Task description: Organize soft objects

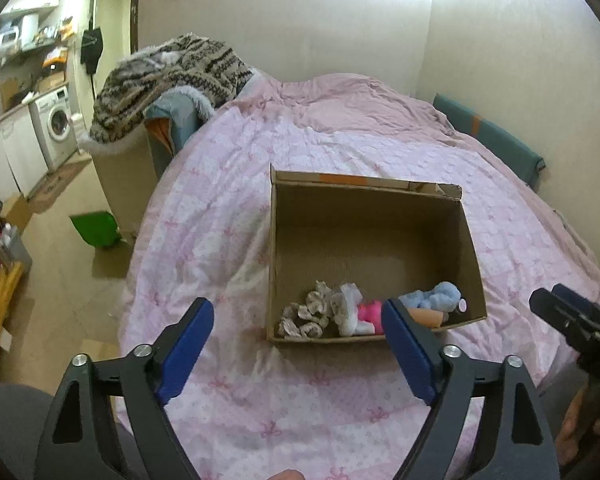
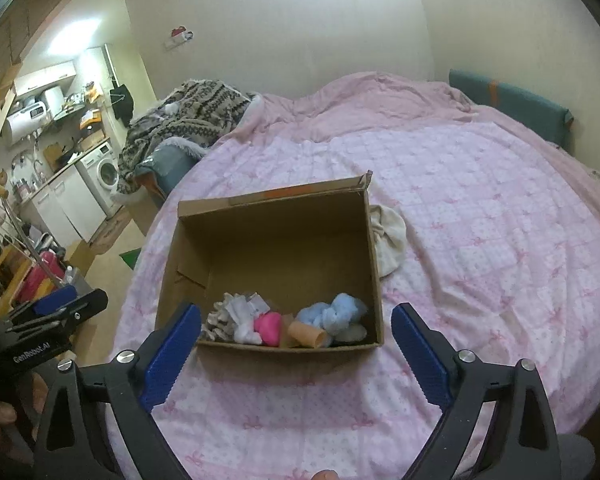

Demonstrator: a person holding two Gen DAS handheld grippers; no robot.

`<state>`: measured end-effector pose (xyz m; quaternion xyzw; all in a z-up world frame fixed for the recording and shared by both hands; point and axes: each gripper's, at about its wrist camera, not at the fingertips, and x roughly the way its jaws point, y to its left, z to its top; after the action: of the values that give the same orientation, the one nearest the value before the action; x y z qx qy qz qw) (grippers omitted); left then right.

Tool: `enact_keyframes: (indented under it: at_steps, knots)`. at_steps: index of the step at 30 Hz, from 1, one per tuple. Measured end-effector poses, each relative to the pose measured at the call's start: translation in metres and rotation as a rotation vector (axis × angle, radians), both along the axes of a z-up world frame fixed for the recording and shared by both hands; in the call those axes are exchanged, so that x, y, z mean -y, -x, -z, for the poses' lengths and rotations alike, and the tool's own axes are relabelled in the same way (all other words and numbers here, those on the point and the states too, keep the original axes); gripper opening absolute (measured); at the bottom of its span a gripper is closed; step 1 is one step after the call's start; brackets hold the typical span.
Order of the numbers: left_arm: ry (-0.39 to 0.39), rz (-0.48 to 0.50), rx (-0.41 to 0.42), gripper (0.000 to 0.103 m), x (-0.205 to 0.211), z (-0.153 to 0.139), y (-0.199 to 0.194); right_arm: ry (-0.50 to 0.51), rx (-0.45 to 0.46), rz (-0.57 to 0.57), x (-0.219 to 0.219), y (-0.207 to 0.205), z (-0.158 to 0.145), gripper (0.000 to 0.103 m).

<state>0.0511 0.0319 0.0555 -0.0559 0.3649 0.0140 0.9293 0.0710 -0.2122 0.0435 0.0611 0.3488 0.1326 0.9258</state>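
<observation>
- Soft objects lie in a row along the near wall of a cardboard box (image 2: 274, 240): a grey patterned bundle (image 2: 217, 322), a white sock-like piece (image 2: 242, 320), a pink soft item (image 2: 269, 328), a tan tube (image 2: 308, 334) and a light blue plush (image 2: 334, 312).
- Far left, an open kitchen area shows a washing machine (image 1: 58, 124), white cabinets (image 1: 8, 152) and cluttered shelves; a green bin (image 1: 96, 228) stands on the beige floor beside the bed.
- A knitted patterned blanket (image 1: 168, 76) is heaped over a blue chair-like piece at the bed's far left corner.
- The bed (image 1: 340, 128) carries a pink quilt with a bow print, rumpled toward the plain wall behind; the box sits open on it, near the front edge.
- Left tongs (image 1: 298, 334) hang above the quilt just in front of the box, spread wide, nothing between the blue pads.
- Right tongs (image 2: 296, 338) hover likewise before the box, spread wide and holding nothing.
- A cream cloth (image 2: 388, 240) lies on the quilt touching the box's right wall.
- Far right, a teal headboard cushion (image 2: 508, 100) lines the wall.
</observation>
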Motion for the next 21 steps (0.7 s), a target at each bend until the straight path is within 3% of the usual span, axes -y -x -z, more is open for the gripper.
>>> enact_keyframes:
  at_steps: [8, 21]
  knots:
    - [0.036, -0.035, -0.016, 0.092, -0.007, 0.017, -0.005, 0.009, -0.018, 0.031, -0.001, -0.003, 0.016, 0.103]
    - [0.031, -0.037, -0.031, 0.093, -0.002, 0.027, -0.013, 0.055, -0.067, 0.024, -0.015, -0.012, 0.034, 0.103]
